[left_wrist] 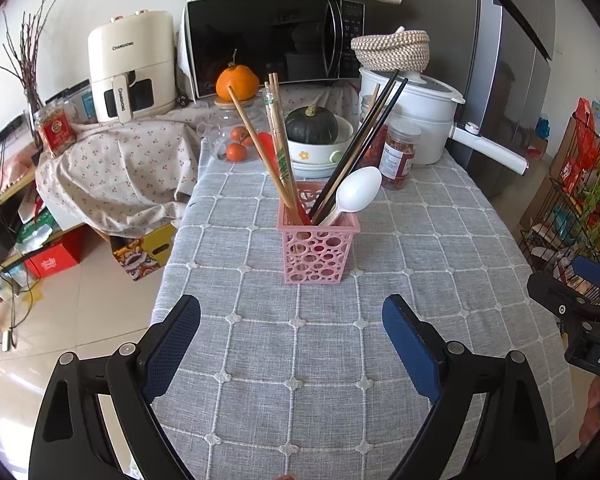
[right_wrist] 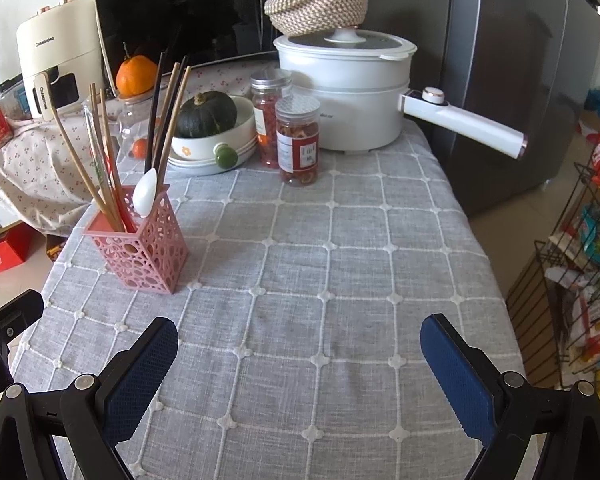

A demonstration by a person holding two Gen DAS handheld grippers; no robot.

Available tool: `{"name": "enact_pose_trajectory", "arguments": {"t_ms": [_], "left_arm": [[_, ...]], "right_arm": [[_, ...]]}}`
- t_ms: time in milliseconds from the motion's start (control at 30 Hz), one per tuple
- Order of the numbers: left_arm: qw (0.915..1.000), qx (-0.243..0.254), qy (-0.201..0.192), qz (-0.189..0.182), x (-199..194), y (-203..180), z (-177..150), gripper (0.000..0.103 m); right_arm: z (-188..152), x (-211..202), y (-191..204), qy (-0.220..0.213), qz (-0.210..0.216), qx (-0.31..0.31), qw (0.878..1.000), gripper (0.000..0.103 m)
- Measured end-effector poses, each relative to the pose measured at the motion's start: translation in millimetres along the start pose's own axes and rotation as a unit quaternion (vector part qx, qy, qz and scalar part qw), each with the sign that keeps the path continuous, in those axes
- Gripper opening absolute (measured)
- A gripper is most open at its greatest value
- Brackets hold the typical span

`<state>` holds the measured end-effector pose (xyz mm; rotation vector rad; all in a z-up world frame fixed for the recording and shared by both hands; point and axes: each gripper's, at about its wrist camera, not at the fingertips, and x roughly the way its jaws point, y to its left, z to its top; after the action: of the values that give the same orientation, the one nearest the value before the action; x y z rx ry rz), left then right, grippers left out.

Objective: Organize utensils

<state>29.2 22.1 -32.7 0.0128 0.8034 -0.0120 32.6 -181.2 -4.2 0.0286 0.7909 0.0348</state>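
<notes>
The left tool [left_wrist: 291, 344] hangs above the near part of the bench [left_wrist: 440, 240] with its two blue-padded fingers spread wide and nothing between them. The right tool [right_wrist: 299, 364] sits the same way over the grey checked cloth, fingers far apart and empty; in the left wrist view its black frame shows at about 3 o'clock, at the edge of the picture.

From the left tool, the pink holder [left_wrist: 317, 240] stands upright at 12 o'clock, well apart from the fingers, on the cloth. From the right tool the same holder [right_wrist: 140, 244] lies at about 10 o'clock. In it stand wooden chopsticks [left_wrist: 256, 136] leaning toward 11 o'clock, black chopsticks [left_wrist: 364, 136] leaning toward 1 o'clock, a white spoon [left_wrist: 354, 192] with its bowl up, resting against the holder's right rim, and something red low inside that I cannot make out.

Beyond the holder, at the far end of the bench, a dark green squash [left_wrist: 311, 125] sits in a white bowl [left_wrist: 320, 152]. Just right of it are two jars with red contents [right_wrist: 298, 140], and behind those a white pot [right_wrist: 344, 88] with a long handle pointing toward 3 o'clock and a woven basket [right_wrist: 318, 0] on its lid. A microwave [left_wrist: 268, 36] stands at the back.
</notes>
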Motion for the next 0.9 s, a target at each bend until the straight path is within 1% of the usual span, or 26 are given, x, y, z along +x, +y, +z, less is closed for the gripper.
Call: {"name": "enact_pose_trajectory", "arguments": {"t_ms": [900], "left_arm": [[1.0,0.001,-0.002,0.0,-1.2,-0.2,0.6,0.094]], "right_arm": [[0.1,5.6,6.3,0.008,0.006,0.002,1.0,0.1]]}}
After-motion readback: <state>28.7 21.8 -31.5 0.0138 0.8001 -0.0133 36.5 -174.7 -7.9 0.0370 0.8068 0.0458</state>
